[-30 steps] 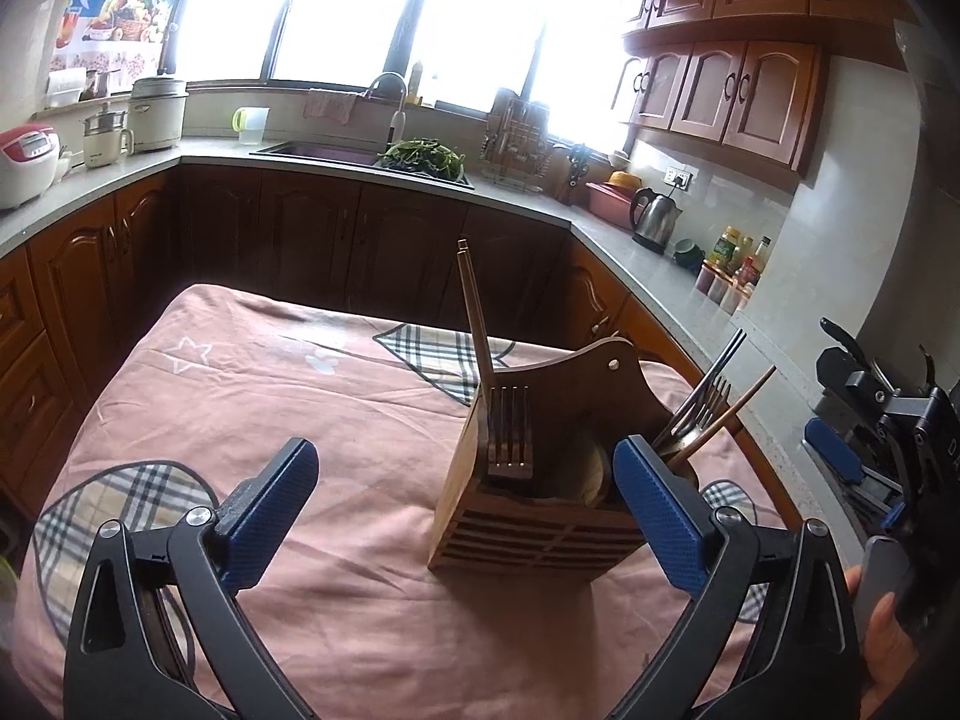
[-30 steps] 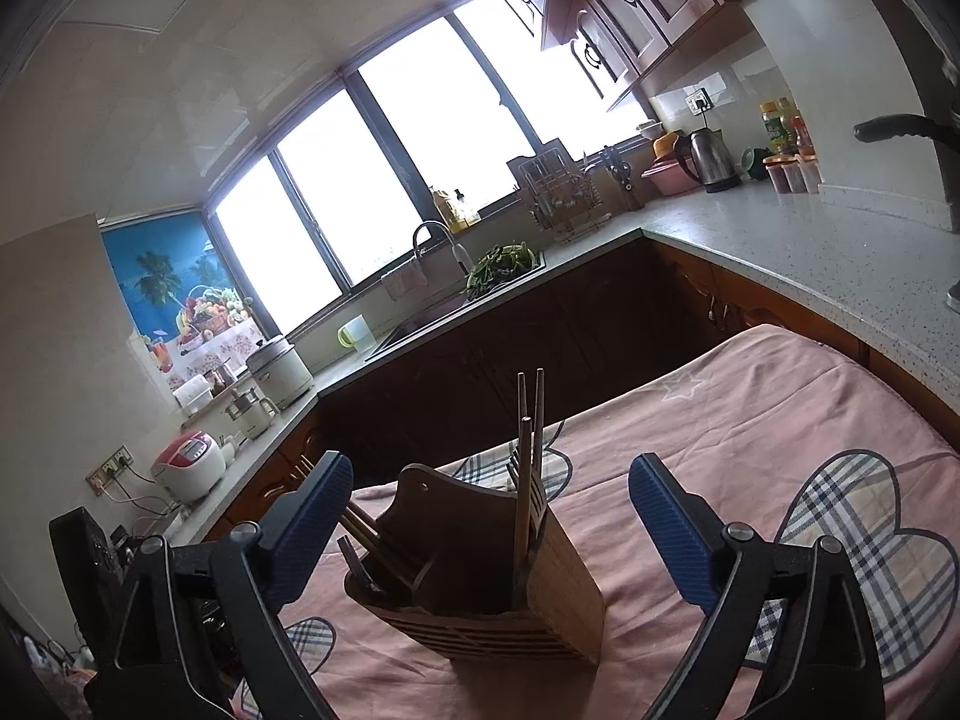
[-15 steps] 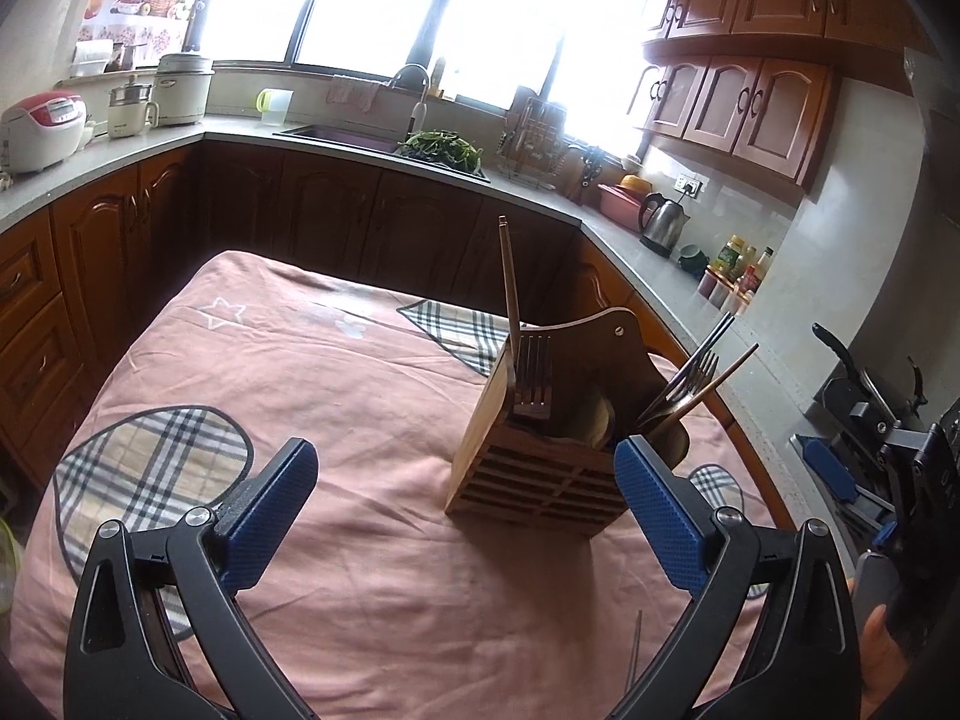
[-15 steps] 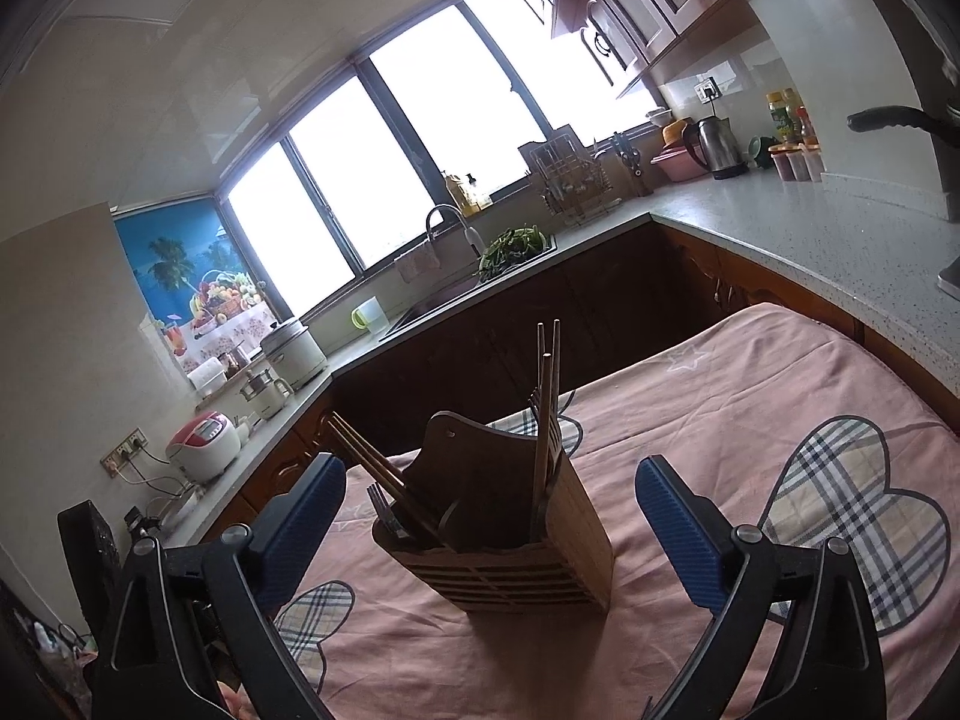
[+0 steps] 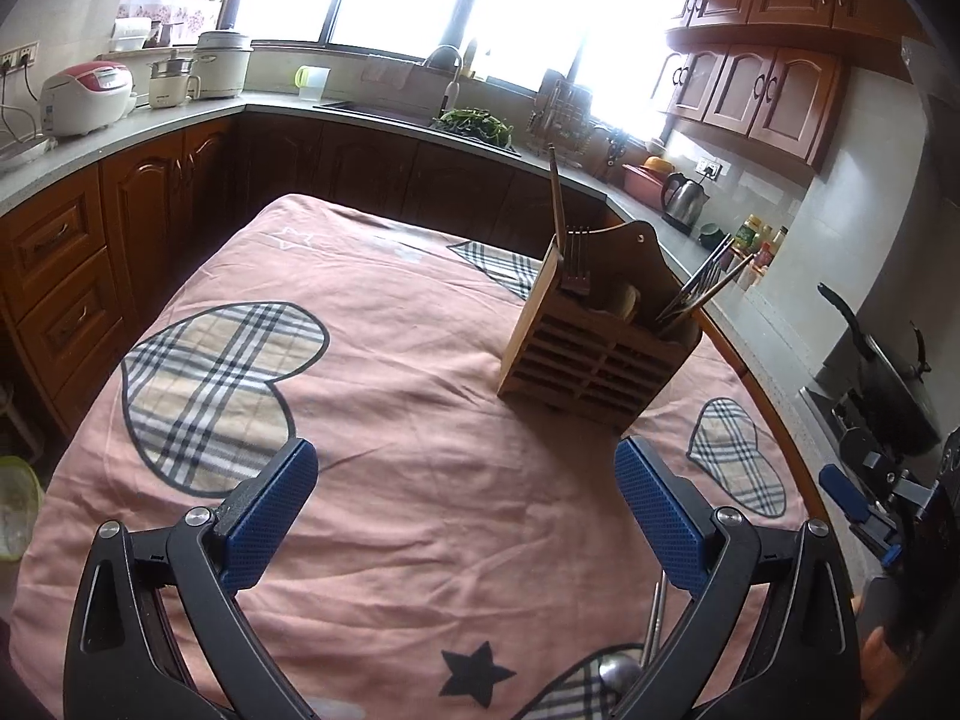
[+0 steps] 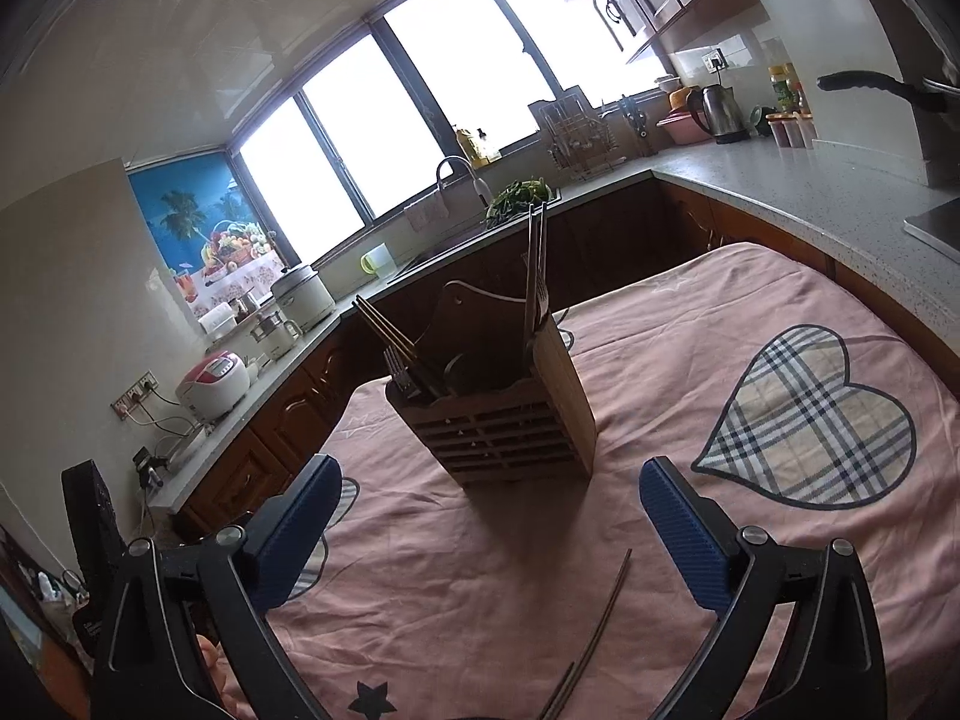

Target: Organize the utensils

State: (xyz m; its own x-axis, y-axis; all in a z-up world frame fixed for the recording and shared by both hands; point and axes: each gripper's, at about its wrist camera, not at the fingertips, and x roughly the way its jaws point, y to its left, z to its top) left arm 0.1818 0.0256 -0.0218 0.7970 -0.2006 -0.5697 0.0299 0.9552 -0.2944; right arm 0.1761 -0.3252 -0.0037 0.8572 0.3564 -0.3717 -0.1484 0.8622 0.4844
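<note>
A slatted wooden utensil holder stands on the pink tablecloth with forks and chopsticks upright in its compartments. My left gripper hangs open and empty, short of the holder. A metal spoon lies on the cloth by its right finger. My right gripper is open too, nothing between its fingers, facing the holder from the other side. Loose brown chopsticks lie on the cloth between its fingers. The right gripper also shows at the right edge of the left wrist view.
Plaid heart patches mark the cloth. A counter runs around the table with rice cookers, a sink, a kettle and bottles. A black pan sits at the right.
Both grippers have drawn back from the holder and tilted down, so it looks smaller and farther. The spoon and the loose chopsticks on the cloth have come into view.
</note>
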